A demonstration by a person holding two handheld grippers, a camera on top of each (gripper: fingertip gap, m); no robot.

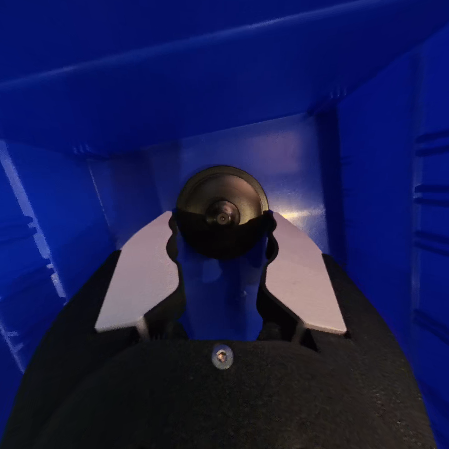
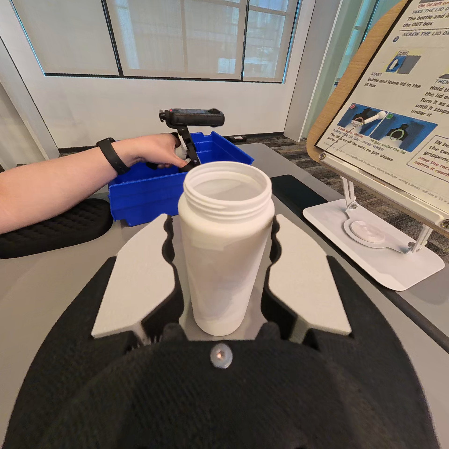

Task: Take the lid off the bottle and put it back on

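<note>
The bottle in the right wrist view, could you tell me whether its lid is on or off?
Off. The white bottle stands upright with its threaded mouth open and bare; the black lid sits between the left tool's fingertips inside the blue bin.

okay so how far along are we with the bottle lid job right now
Done: the white plastic bottle stands uncapped, gripped by the right gripper. In hand: the left gripper closes around the round black lid inside the blue plastic bin. Left: screwing it back on.
</note>
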